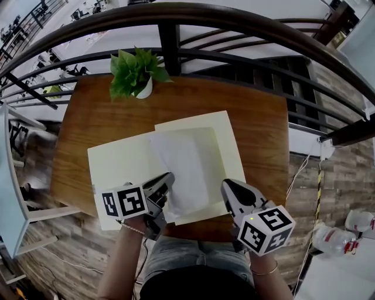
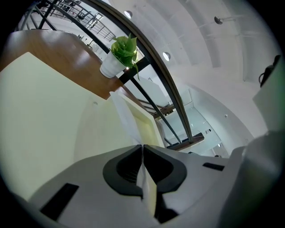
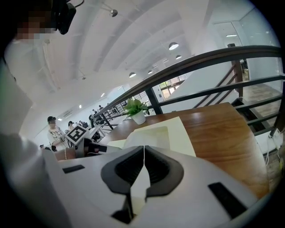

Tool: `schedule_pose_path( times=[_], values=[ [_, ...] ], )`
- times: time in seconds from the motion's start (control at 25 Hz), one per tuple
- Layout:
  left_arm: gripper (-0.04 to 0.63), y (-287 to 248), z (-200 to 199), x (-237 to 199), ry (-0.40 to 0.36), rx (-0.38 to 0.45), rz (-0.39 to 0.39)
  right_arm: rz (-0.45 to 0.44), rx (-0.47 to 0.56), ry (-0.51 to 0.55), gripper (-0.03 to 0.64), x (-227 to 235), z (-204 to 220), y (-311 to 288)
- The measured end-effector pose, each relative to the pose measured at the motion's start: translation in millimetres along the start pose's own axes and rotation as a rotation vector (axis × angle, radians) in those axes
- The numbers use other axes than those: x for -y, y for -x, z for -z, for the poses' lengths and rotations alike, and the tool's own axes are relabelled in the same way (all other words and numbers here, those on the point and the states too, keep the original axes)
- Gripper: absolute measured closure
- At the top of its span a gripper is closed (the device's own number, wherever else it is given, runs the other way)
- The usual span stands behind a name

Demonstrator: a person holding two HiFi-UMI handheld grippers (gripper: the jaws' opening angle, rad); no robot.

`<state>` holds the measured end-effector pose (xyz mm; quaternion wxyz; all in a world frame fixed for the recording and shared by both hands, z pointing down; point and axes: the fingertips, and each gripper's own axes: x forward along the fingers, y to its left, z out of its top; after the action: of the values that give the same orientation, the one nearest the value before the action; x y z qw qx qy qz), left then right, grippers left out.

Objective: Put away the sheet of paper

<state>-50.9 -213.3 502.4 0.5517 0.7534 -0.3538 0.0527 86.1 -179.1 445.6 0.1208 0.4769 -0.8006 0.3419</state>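
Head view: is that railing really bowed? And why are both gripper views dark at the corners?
Head view: the wide lens bows straight lines, the edges of the table too, so the railing may be straighter. Left gripper view and right gripper view: dark corners are the lens's round rim; the near jaws look soft, the plant sharper.

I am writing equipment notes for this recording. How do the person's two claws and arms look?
The left claw and the right claw have light grey bodies with curved black pads. Each carries a cube with black-and-white square markers; the right cube shows a small green light. The forearms have no sleeves. A beaded bracelet is on the left wrist, a thin bangle on the right.
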Motion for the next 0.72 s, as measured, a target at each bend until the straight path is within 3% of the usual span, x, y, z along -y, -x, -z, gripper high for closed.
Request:
schedule_pose_path(
  times=[0.72],
  values=[
    [0.568,-44.3,17.8,13.9,-0.073,-0.101,-0.033,0.032,0.01,-0.019,0.589,38.5,-6.0,11.4]
  ],
)
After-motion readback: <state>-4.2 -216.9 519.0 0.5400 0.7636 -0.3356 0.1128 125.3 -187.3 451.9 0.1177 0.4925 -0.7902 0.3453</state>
